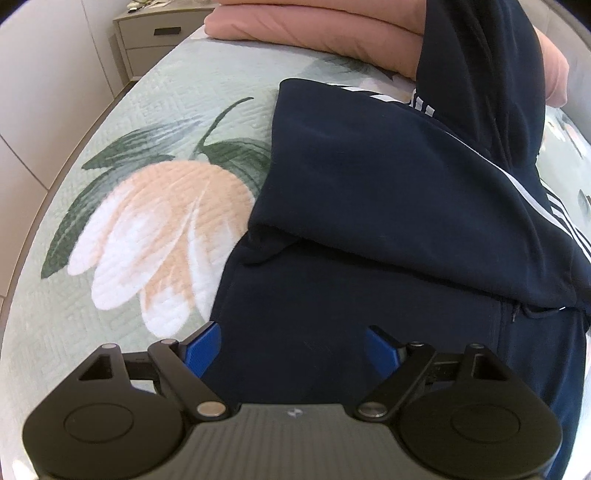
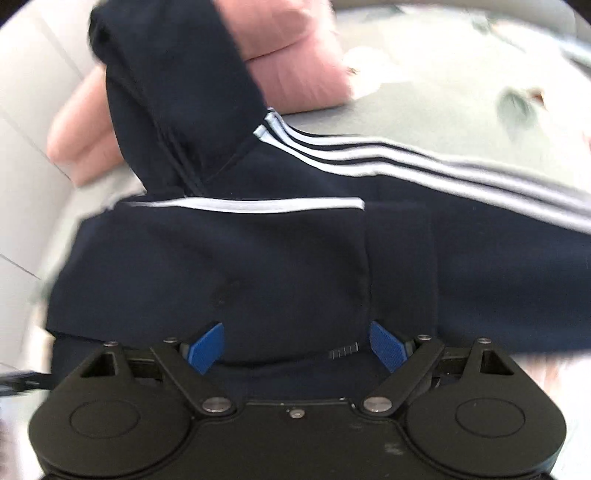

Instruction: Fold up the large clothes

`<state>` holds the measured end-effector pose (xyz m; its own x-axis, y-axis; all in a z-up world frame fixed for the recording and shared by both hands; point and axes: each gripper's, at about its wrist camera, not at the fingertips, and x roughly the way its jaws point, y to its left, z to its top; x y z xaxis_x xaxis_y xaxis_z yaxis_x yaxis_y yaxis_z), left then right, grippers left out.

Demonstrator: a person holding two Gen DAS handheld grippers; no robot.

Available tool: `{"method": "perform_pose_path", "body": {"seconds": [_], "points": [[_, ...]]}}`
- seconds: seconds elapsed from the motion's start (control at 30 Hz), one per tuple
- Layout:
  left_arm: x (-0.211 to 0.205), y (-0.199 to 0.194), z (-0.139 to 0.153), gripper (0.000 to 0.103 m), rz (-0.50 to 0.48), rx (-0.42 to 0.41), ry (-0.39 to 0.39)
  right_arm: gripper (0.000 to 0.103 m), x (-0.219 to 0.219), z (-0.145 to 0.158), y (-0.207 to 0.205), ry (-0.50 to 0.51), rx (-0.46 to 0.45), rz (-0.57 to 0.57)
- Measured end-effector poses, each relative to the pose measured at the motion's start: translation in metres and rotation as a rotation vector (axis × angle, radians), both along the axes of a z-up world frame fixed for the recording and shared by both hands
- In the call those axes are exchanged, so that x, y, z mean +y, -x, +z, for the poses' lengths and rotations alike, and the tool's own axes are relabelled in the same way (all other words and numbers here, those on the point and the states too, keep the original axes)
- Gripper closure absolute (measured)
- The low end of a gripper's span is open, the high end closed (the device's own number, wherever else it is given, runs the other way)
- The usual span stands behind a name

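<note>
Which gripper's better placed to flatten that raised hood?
Probably right. The right gripper is open over the navy hoodie, with the raised hood directly ahead. From the left gripper, the hood sits far off right.

The bed cover [image 1: 122,155] to my left is flat and bare. Far off, pink pillows [image 1: 317,33] block the way.

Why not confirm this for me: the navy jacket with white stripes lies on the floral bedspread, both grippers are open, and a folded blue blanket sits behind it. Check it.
One thing is wrong: the folded blanket behind the navy jacket is pink, not blue, as the left wrist view shows. The rest holds: the jacket lies on the floral bedspread, and the left gripper and right gripper are both open.
</note>
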<state>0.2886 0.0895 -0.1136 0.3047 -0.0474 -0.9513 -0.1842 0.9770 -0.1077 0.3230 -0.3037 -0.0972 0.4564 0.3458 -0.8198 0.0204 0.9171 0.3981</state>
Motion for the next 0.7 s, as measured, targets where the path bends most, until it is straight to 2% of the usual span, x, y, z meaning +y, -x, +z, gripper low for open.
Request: {"method": "perform_pose_path", "body": {"seconds": [0.13,0.3,0.5,0.6,0.7], "points": [[-0.009,-0.001,0.003,0.017,0.033,0.013,0.034,0.001,-0.068,-0.009,0.022,-0.114,0.097,-0.109],[-0.023,-0.005,0.001,0.017,0.099,0.013,0.083,0.001,-0.17,-0.036,0.053,-0.151,0.153,-0.312],[-0.056,-0.009,0.0,0.017,0.074,-0.002,0.067,0.002,-0.275,-0.054,0.074,-0.185,0.089,-0.567],[-0.064,-0.007,-0.005,0.017,0.071,0.015,0.09,0.002,-0.313,-0.065,0.083,-0.302,0.023,-0.684],[-0.068,-0.006,-0.006,0.017,0.066,0.019,0.089,0.002,-0.332,-0.074,0.085,-0.402,-0.033,-0.774]]}}
